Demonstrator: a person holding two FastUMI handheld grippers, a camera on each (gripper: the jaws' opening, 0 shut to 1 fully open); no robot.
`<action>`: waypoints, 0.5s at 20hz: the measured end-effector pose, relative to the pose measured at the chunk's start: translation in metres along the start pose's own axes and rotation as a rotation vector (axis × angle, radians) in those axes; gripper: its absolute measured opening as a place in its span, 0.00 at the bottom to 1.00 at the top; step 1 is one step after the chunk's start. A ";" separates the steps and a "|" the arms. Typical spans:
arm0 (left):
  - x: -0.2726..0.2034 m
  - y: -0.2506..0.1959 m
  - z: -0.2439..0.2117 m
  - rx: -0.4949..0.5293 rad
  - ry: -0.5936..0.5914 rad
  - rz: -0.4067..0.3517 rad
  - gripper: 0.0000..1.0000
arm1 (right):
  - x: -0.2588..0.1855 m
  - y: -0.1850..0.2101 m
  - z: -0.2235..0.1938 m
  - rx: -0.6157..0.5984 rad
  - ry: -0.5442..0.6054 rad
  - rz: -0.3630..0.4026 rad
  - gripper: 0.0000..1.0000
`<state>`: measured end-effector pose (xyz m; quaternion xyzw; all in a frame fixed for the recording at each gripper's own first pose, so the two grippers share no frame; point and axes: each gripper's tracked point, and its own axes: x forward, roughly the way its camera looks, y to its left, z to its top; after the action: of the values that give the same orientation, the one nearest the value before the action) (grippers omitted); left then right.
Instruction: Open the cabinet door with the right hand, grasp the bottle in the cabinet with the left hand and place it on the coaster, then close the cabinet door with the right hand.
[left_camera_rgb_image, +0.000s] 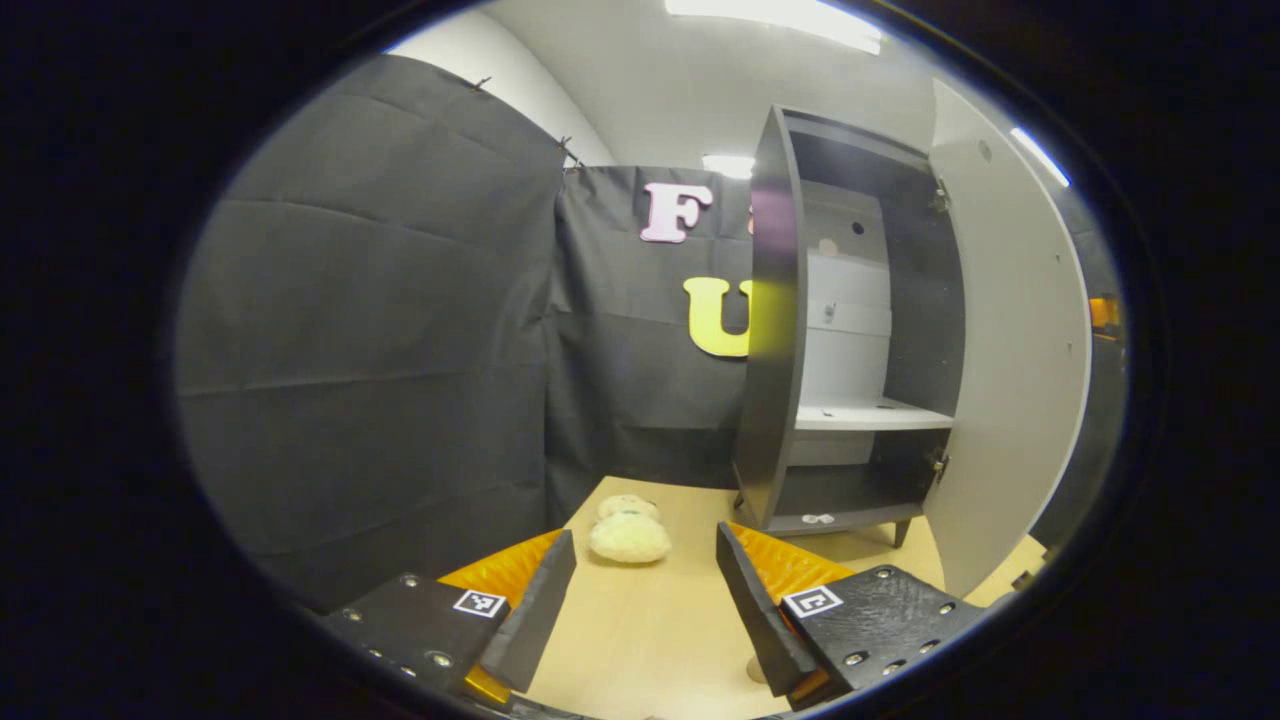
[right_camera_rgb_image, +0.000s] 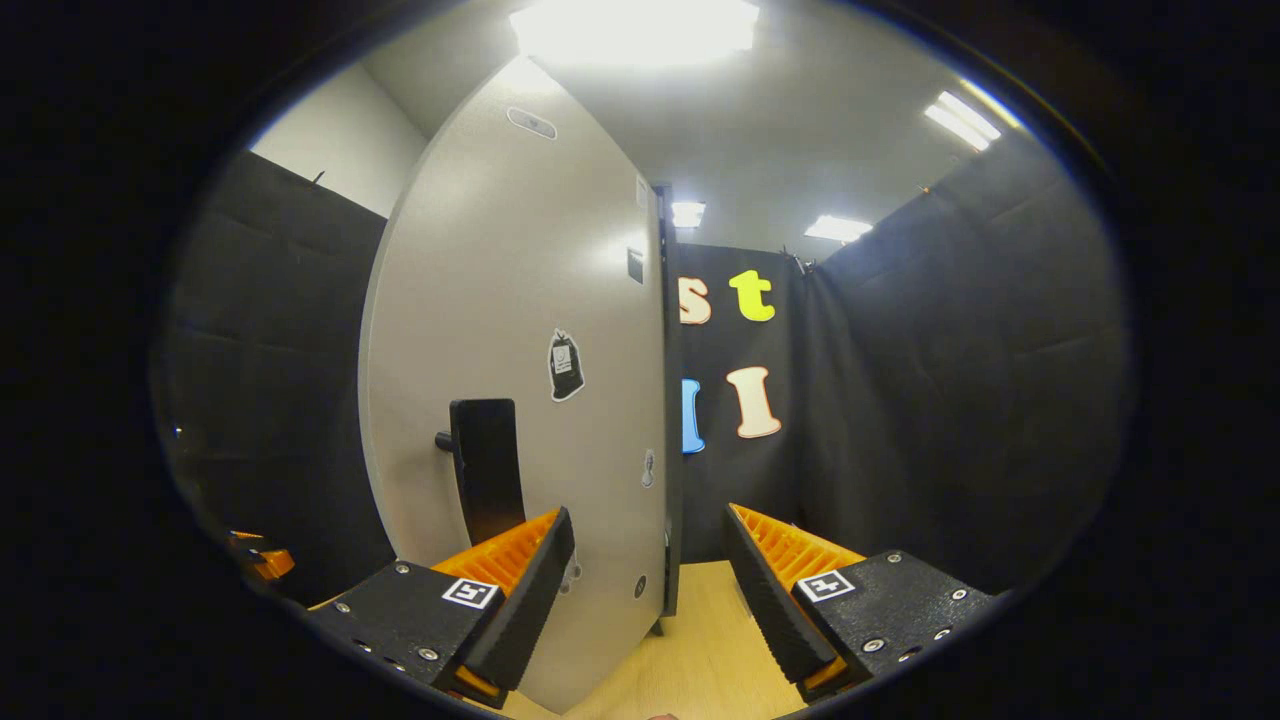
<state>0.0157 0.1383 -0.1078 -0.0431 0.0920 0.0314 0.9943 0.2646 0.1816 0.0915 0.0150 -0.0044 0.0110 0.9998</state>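
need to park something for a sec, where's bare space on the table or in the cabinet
Bare table lies between the left hand-held gripper fingers, in front of the plush toy. In the cabinet, the white shelf and bottom compartment look bare. It is tighter by the open door.

Your light comes from ceiling panels overhead; in the right gripper view the nearest one blows out to pure white, and smaller panels glow farther back. That glare washes a soft sheen down the pale cabinet door. In the left gripper view a bright strip at the top edge lights the white back of the cabinet, while its dark lower compartment sits in shadow. The black cloth walls swallow light and read dim. Both views bend straight lines strongly toward the rim, and the edges soften and darken. The counter looks evenly lit, with little hard shadow.
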 end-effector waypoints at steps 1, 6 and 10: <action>-0.002 0.007 0.001 -0.001 -0.002 0.008 0.85 | 0.003 0.008 0.001 -0.001 -0.002 0.013 0.93; -0.011 0.035 0.005 0.011 -0.008 0.046 0.84 | 0.022 0.047 -0.003 0.012 -0.014 0.081 0.93; -0.017 0.051 0.007 0.013 -0.015 0.072 0.84 | 0.041 0.078 -0.005 0.036 -0.013 0.143 0.94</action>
<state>-0.0033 0.1891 -0.1015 -0.0332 0.0865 0.0667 0.9935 0.3043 0.2603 0.0893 0.0328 -0.0118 0.0824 0.9960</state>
